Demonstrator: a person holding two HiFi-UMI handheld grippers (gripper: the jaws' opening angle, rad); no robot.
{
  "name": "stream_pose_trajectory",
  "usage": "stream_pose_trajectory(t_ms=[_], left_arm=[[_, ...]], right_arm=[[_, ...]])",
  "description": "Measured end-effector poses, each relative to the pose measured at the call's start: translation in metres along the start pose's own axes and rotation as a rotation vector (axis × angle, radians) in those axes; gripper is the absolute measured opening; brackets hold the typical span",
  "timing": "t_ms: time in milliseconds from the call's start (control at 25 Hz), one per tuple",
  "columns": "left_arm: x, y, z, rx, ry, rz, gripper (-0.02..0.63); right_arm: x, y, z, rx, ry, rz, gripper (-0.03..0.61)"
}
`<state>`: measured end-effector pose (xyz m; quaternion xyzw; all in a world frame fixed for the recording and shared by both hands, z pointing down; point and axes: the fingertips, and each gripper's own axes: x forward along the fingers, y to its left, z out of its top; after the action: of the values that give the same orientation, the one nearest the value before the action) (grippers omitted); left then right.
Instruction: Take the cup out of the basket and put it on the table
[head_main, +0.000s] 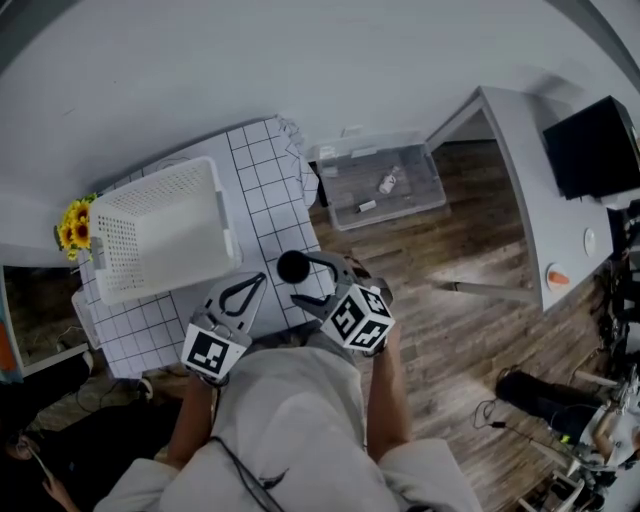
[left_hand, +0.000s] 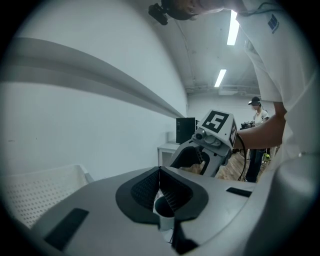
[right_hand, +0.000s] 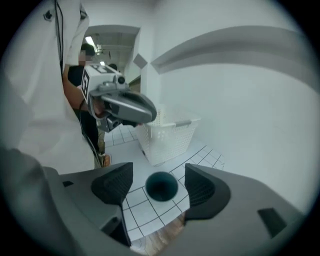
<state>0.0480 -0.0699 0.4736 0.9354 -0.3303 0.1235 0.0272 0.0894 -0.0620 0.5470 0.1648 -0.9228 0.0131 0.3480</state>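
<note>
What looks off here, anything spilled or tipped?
Nothing spilled or damaged. The cup stands upright on the checked cloth, apart from the basket. The only oddity is that it sits fairly near the cloth's front edge.

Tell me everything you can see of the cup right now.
The cup is small and round, dark teal inside, and looks empty. It stands upright, mouth up, on the grid-patterned tablecloth near the cloth's edge, outside the white basket and apart from it. The right gripper is open around it, with its pads clear of the rim on both sides. Only the cloth touches the cup.
</note>
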Motion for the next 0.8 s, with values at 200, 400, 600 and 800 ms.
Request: stream_pose_trajectory(t_ms=[200, 400, 600, 800], left_arm=[[-0.004, 0.003, 0.027, -0.017, -0.066, -0.004, 0.011], [-0.011, 0.006, 0.056, -0.026, -0.127, -0.021, 0.011], [-0.017, 0.002, 0.073, 0.009, -0.164, -0.073, 0.011], [-0.018, -0.002, 0.083, 0.009, -0.195, -0.109, 0.011]], right_arm=[[-0.049, -0.011, 0.047, 0.046, -0.221, -0.117, 0.210], [-0.085, -0.015, 0.070, 0.077, -0.386, -0.188, 0.078], [-0.118, -0.024, 0.103, 0.218, -0.682, -0.291, 0.020], [-0.130, -0.018, 0.110, 0.221, -0.722, -0.324, 0.011]])
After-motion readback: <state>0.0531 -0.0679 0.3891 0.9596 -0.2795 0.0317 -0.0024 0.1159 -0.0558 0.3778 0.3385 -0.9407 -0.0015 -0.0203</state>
